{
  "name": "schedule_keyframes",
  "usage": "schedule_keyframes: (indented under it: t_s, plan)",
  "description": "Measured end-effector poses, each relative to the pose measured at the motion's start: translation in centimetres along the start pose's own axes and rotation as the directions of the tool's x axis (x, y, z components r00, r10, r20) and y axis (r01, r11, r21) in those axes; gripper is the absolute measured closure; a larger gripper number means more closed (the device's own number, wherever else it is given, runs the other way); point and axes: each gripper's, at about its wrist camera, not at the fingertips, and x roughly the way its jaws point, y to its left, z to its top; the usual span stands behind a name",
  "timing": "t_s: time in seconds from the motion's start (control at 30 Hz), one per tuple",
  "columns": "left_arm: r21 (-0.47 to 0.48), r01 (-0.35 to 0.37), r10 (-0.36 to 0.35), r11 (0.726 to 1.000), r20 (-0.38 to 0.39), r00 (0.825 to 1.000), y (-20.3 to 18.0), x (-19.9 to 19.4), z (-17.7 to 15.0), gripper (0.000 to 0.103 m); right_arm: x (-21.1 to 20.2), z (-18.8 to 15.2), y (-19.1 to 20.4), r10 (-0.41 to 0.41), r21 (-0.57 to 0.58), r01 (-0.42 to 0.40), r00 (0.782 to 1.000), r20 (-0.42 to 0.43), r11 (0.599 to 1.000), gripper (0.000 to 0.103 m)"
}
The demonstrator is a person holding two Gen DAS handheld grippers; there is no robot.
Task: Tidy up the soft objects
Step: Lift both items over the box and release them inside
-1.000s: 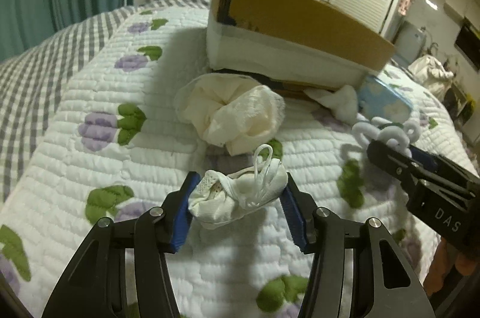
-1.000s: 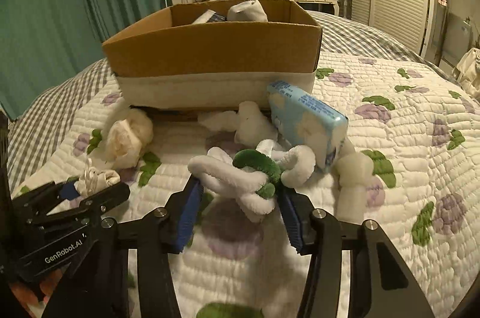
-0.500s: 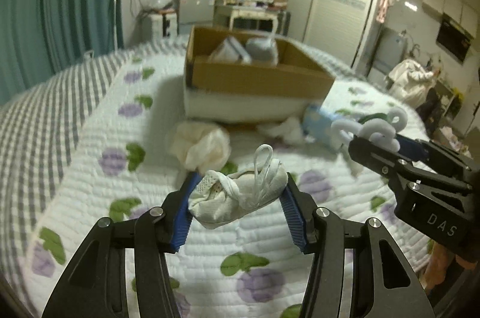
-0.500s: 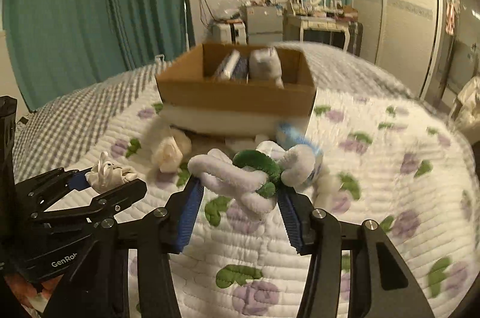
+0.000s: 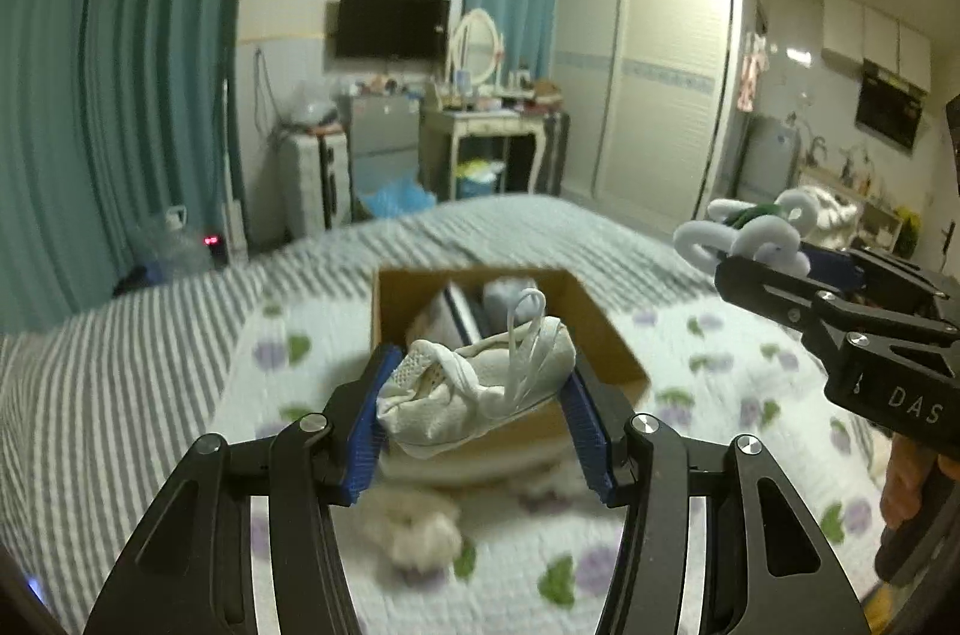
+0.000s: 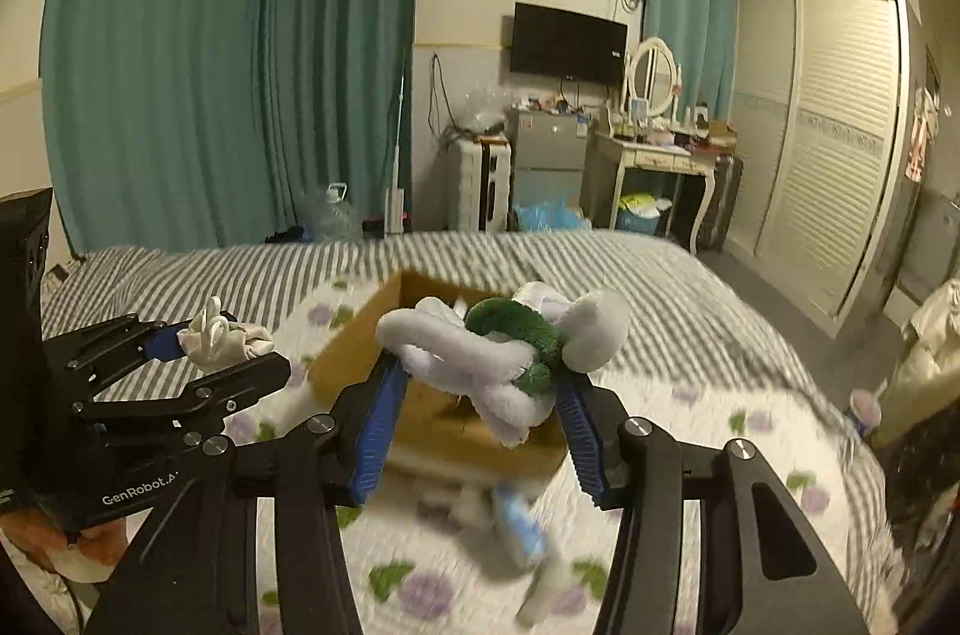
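Left wrist view: the left claw (image 5: 477,395) is clamped on a small white mesh shoe (image 5: 474,386), its blue pads pressing the toe and heel ends so the lace loop stands free above; the crosswise hold appears chosen to keep the limp upper from folding out of the grip. The shoe hangs in the air in line with the open cardboard box (image 5: 606,335) on the bed (image 5: 120,395), which already holds a few items, so I judge the box to be the collecting point and this a carry toward it. A cream cloth bundle (image 5: 414,530) lies blurred on the floral quilt (image 5: 750,395) in front of the box, not yet gathered. At the right edge the right claw (image 5: 774,269) is raised alongside with its own load. Right wrist view: the right claw is closed on a white-and-green plush toy (image 6: 504,341), gripped across its knotted middle, with a white limb drooping below the pads; the central hold seems meant to stop loose limbs dragging. It too hangs before the box. A light blue packet (image 6: 519,524) and a white piece beside it lie on the quilt below, blurred. The left claw shows at left, the shoe clamped in it.
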Motion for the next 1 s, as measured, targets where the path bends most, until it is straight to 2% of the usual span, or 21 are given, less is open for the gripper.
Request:
schedule_keyframes:
  t_s: [0.17, 0.3, 0.43, 0.6, 0.7, 0.8, 0.9, 0.93, 1.0]
  plan:
    - [-0.001, -0.028, 0.028, 1.000, 0.007, 1.000, 1.2, 4.6, 2.9, 0.050, 3.7, 3.4, -1.5, -0.008, -0.020, 0.008, 1.000, 0.009, 1.000, 0.053]
    - [-0.002, -0.039, 0.039, 0.999, -0.016, 0.999, 1.6, 8.1, 3.5, 0.050, 7.9, 4.1, -2.9, -0.018, -0.012, 0.018, 1.000, -0.010, 1.000, 0.053]
    - [0.032, -0.056, 0.058, 0.998, -0.051, 0.997, 1.4, 11.5, 2.9, 0.050, 12.6, 3.1, -4.5, -0.001, 0.013, 0.002, 0.998, -0.060, 1.000, 0.053]
    - [0.059, -0.069, 0.075, 0.996, -0.107, 0.991, 1.3, 14.9, 0.9, 0.050, 16.0, 0.8, -5.0, 0.007, -0.013, -0.009, 0.993, -0.121, 1.000, 0.053]
    - [0.070, -0.062, 0.070, 0.996, -0.117, 0.991, 1.1, 15.4, 0.1, 0.049, 17.6, 0.1, -5.5, 0.017, -0.012, -0.019, 0.988, -0.152, 1.000, 0.052]
    - [0.063, -0.086, 0.093, 0.994, -0.121, 0.988, 1.0, 15.4, -0.1, 0.047, 18.2, -0.1, -5.5, 0.036, -0.001, -0.037, 0.986, -0.164, 0.999, 0.049]
    - [0.046, -0.085, 0.089, 0.995, -0.109, 0.990, 1.2, 14.5, 0.4, 0.020, 17.9, 0.2, -5.7, 0.028, 0.002, -0.028, 0.987, -0.157, 1.000, 0.034]
    - [0.044, -0.091, 0.094, 0.995, -0.088, 0.992, 1.1, 13.6, 0.7, 0.018, 17.5, 0.5, -5.8, 0.027, 0.007, -0.026, 0.989, -0.146, 1.000, 0.029]
    - [0.055, -0.102, 0.106, 0.993, -0.064, 0.992, 0.9, 12.2, 1.3, 0.018, 15.9, 1.2, -5.5, 0.015, 0.017, -0.013, 0.993, -0.118, 1.000, 0.027]
